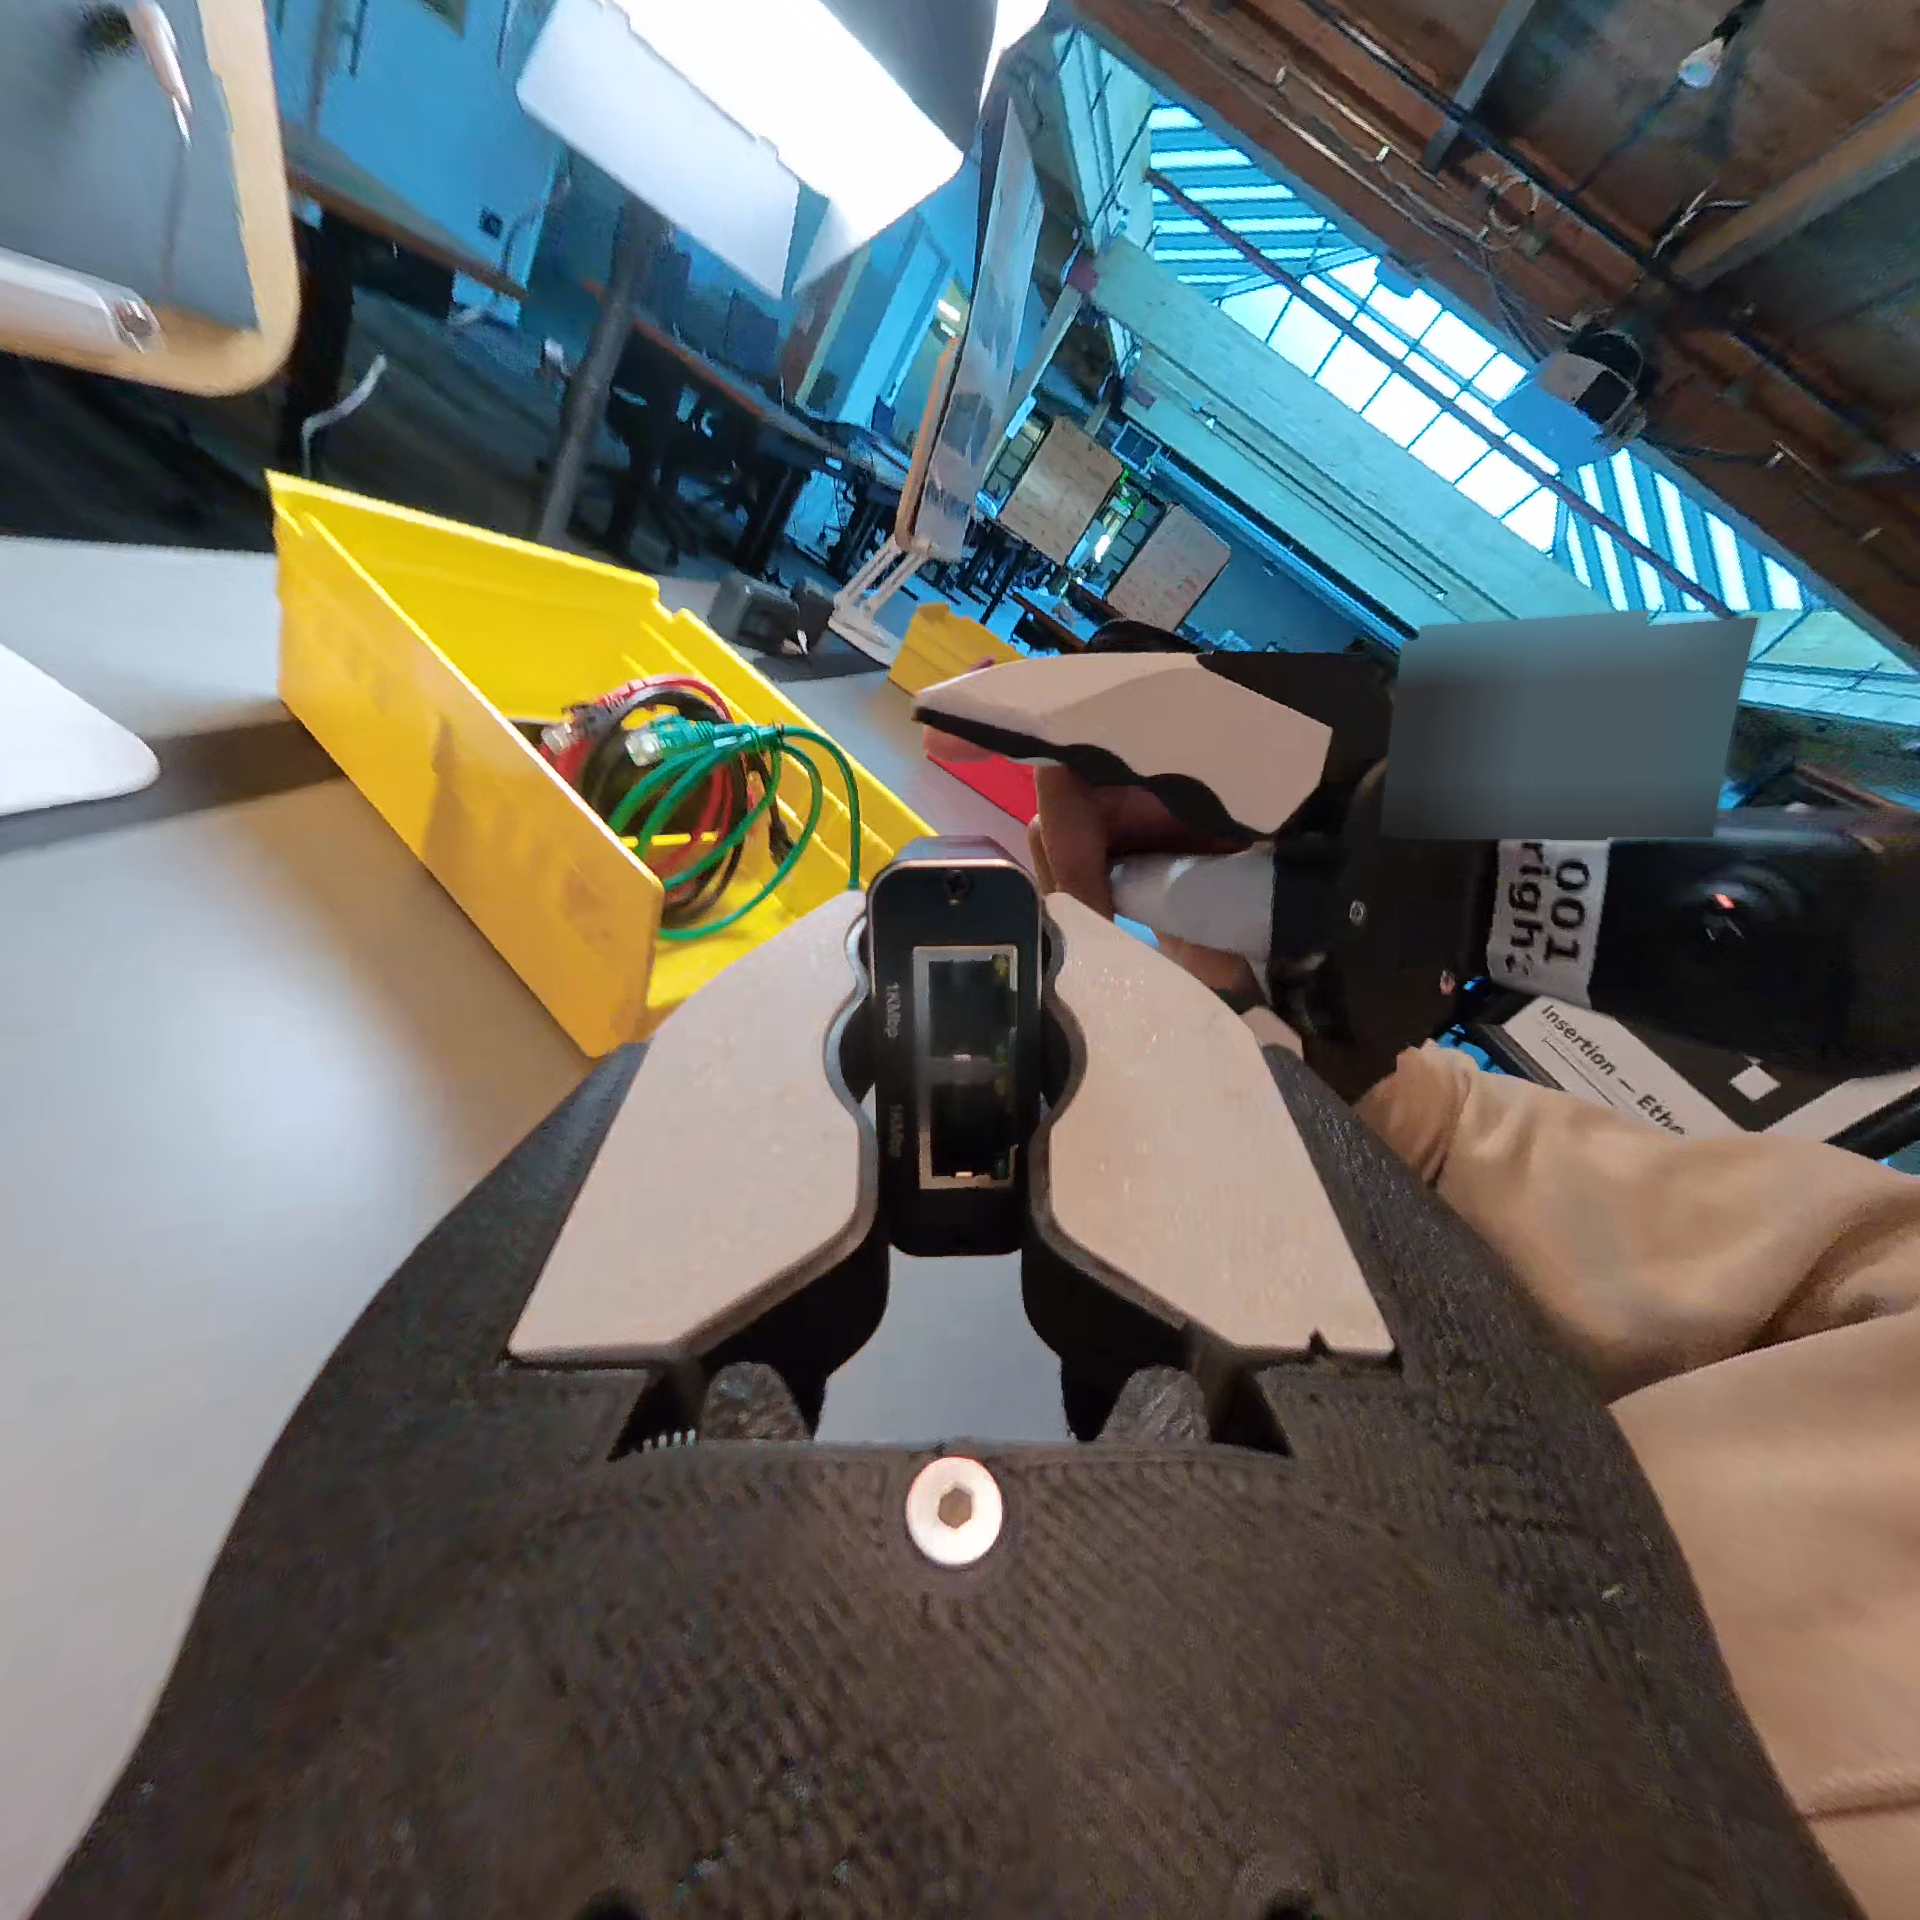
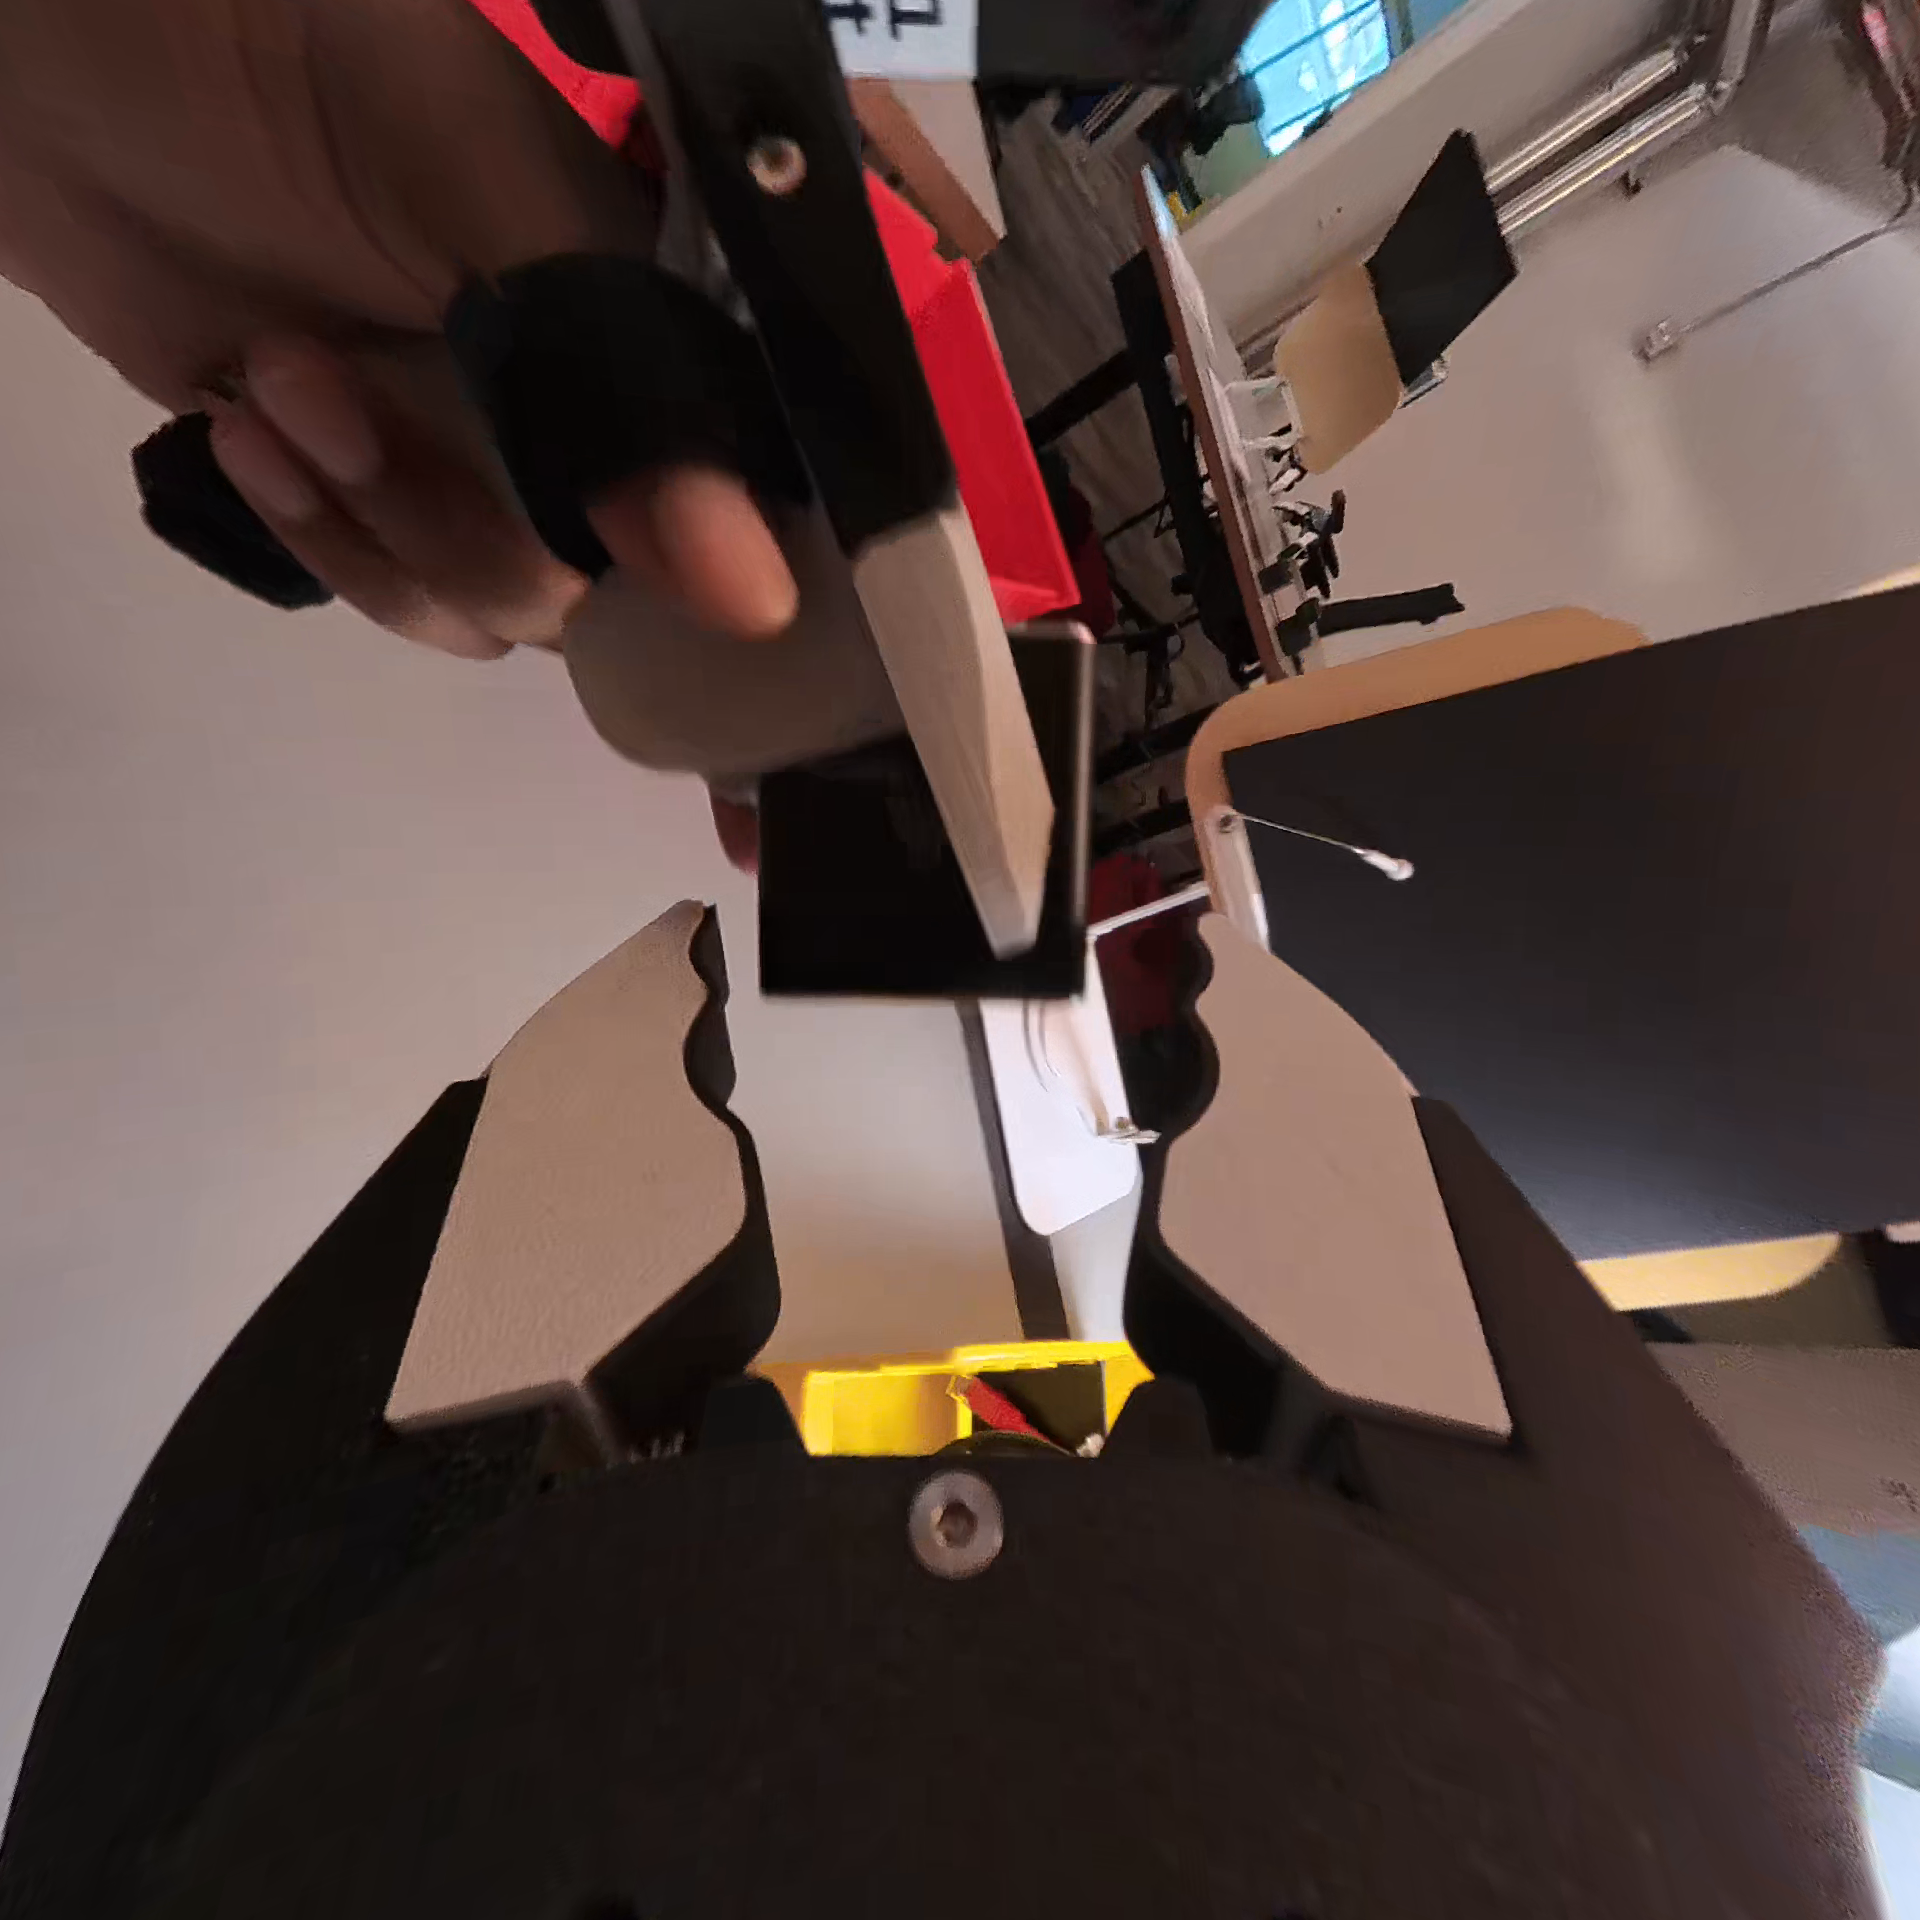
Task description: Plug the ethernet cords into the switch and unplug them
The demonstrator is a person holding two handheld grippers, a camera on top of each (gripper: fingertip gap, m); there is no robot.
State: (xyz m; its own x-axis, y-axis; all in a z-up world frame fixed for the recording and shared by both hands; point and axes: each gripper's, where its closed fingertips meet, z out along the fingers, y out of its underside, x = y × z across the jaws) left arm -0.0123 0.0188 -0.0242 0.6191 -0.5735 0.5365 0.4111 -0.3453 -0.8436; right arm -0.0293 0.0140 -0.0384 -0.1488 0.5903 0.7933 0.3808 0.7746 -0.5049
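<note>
My left gripper (image 1: 956,935) is shut on a small black switch (image 1: 958,1070), held upright above the table, with its two empty ports facing the camera. In the right wrist view the switch (image 2: 883,894) shows as a dark block clamped by the left gripper's fingers (image 2: 966,727), just beyond my right gripper's tips. My right gripper (image 2: 951,925) is open and empty; it also shows in the left wrist view (image 1: 1039,800), to the right of the switch. Coiled green (image 1: 727,758), red (image 1: 665,691) and black ethernet cords lie in a yellow bin (image 1: 436,727) on the table.
A second yellow bin (image 1: 945,644) and a red object (image 1: 987,774) sit farther back on the grey table (image 1: 208,1039). A printed white sheet (image 1: 1621,1070) lies at the right. A white stand base (image 1: 62,738) is at the left. A person's hand (image 2: 312,312) holds the left gripper. Less than 4 cm separates the two grippers' tips.
</note>
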